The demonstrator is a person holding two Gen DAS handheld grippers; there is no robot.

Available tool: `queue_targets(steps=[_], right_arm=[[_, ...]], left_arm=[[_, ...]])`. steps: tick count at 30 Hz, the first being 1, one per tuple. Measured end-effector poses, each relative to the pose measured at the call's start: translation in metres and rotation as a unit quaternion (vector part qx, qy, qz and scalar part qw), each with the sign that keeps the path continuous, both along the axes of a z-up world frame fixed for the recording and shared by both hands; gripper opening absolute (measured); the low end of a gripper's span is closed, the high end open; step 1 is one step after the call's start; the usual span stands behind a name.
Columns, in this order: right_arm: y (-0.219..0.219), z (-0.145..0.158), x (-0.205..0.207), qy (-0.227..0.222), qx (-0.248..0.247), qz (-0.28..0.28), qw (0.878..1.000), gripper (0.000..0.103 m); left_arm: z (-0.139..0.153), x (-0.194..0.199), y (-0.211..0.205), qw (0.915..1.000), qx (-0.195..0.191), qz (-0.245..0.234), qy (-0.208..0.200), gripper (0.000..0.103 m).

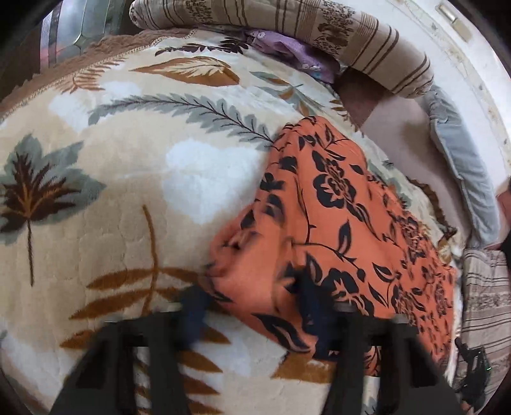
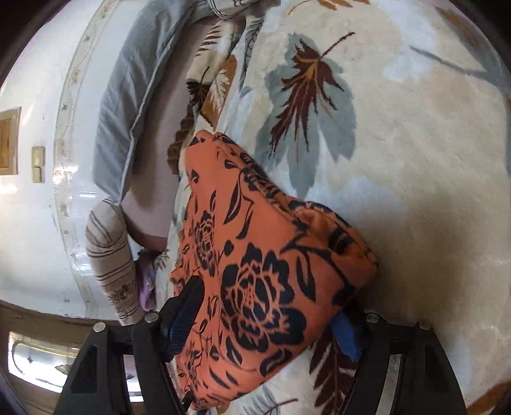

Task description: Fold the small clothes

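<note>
Left claw (image 1: 252, 306) apart, straddling cloth (image 1: 335, 223) edge lower centre; right claw (image 2: 265, 322) apart over fold, likely pressing it flat on blanket (image 2: 415, 159).

Cream leaf-print blanket (image 1: 134, 178) covers bed; striped bolster (image 1: 367, 41) at far edge, grey cushion (image 1: 463, 166) at right beside white wall (image 2: 28, 230); brass switch plate (image 2: 38, 164) on wall; daylight

One orange black-flowered cloth garment (image 1: 335, 223) lies at 4 o'clock on one cream leaf-patterned plush blanket (image 1: 127, 178); one beige brown-striped bolster (image 1: 319, 28) at 12, one grey cushion (image 1: 463, 166) at 3, one purple cloth (image 1: 287, 51).
</note>
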State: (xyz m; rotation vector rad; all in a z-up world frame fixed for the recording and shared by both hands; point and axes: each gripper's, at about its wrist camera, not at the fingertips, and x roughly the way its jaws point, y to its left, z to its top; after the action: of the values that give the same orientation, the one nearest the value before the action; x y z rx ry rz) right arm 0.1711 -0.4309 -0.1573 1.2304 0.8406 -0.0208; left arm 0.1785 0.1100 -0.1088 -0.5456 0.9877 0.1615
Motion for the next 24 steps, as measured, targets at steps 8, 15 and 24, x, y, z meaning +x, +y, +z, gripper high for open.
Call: queue_targets(steps=[8,15,24], right_arm=[[0.004,0.039,0.023,-0.013,-0.071,0.066,0.995,0.011],[0.013,0.118,0.0,-0.07,-0.109,0.09,0.987,0.01],[0.009,0.063,-0.129,-0.006,-0.119,0.142,0.983,0.016]], left_arm=[[0.045,0.011,-0.004,0.9996,0.006,-0.028,0.002,0.012],[0.115,-0.042,-0.008,0.9975,-0.002,-0.038,-0.059,0.012],[0.039,-0.165,0.015,0.9988,-0.02,-0.039,0.02,0.018]])
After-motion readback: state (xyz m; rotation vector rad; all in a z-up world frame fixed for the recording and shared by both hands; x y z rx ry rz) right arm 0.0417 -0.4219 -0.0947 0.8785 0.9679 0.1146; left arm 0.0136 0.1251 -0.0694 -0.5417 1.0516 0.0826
